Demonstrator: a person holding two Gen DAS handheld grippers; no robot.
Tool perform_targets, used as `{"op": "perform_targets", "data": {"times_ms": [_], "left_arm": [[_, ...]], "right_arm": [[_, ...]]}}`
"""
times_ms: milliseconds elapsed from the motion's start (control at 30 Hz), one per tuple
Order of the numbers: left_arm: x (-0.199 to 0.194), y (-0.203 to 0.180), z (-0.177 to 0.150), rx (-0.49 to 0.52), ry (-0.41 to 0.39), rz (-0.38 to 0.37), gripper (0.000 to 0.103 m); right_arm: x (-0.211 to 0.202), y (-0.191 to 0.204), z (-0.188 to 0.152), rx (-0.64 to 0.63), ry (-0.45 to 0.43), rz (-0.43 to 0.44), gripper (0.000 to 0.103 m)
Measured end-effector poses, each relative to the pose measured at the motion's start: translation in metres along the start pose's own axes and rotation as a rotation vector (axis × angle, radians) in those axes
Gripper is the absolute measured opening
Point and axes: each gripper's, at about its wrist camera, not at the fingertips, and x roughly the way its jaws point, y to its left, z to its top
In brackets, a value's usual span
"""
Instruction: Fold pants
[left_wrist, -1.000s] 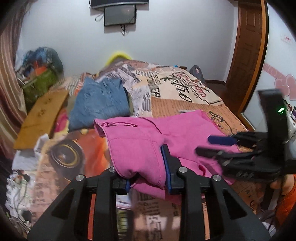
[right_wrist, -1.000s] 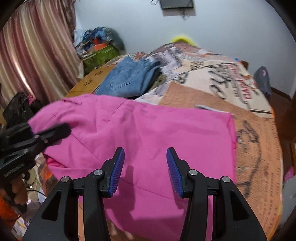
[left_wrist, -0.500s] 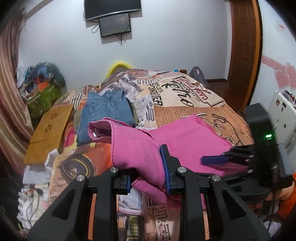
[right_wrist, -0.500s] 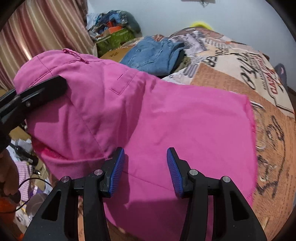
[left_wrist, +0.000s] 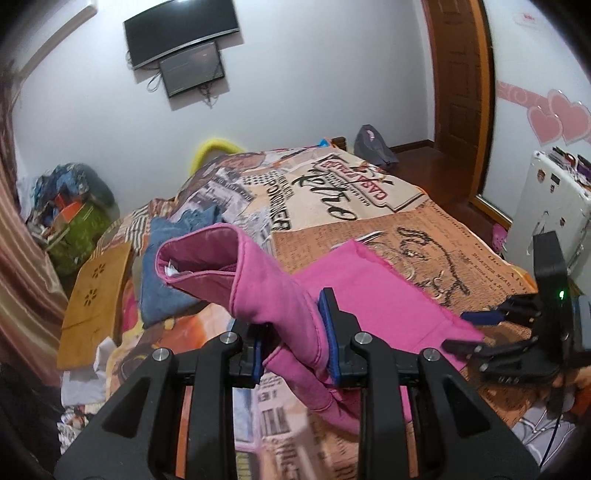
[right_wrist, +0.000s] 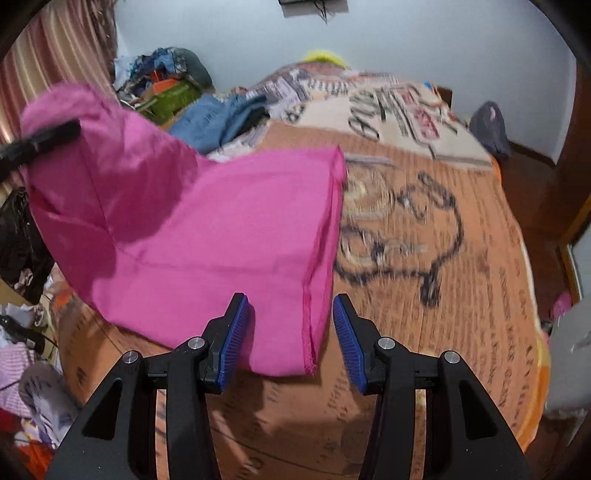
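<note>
Pink pants (left_wrist: 373, 295) lie on the printed bedspread (left_wrist: 436, 236). My left gripper (left_wrist: 293, 345) is shut on the waistband end of the pants and holds it lifted above the bed, so the waist opening gapes. In the right wrist view the pants (right_wrist: 207, 236) slope from that raised end at the left down to the hem corner. My right gripper (right_wrist: 290, 339) is open, its blue pads on either side of the hem corner, just above the bed. It also shows in the left wrist view (left_wrist: 476, 330) at the right.
Folded blue jeans (left_wrist: 166, 280) lie on the bed's far left. A wooden board (left_wrist: 92, 295) leans beside the bed. Clutter is piled at the left (right_wrist: 162, 88). A dark bag (right_wrist: 487, 129) sits on the floor at the far right. A white appliance (left_wrist: 550, 206) stands right.
My left gripper has lifted the waistband end higher. My right gripper has moved right along the pants to the hem corner and stays open.
</note>
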Motion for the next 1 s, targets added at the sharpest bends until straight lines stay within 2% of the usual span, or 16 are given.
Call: {"op": "perform_targets", "data": {"times_ms": [333,633,800,900,967,1000], "left_arm": [[0.022,-0.054,0.023,0.078,0.022,-0.083,0.023],[0.061,-0.097,0.014,0.093,0.133,-0.206,0.021],[0.071,-0.102,0.007,0.055,0.187,-0.265,0.021],[0.066,-0.102,0.008,0.037,0.187,-0.289,0.030],[0.058,-0.098,0.011,0.018,0.171,-0.309,0.046],[0.052,-0.095,0.013,0.007,0.153,-0.307,0.048]], "right_arm": [[-0.001,-0.007,-0.005,0.025,-0.027,0.044,0.044],[-0.002,-0.010,-0.007,0.039,-0.034,0.069,0.044],[-0.004,-0.010,-0.009,0.045,-0.034,0.069,0.044],[-0.006,-0.010,-0.010,0.047,-0.034,0.068,0.044],[-0.007,-0.010,-0.009,0.047,-0.034,0.064,0.044],[-0.008,-0.010,-0.009,0.047,-0.035,0.062,0.044]]}}
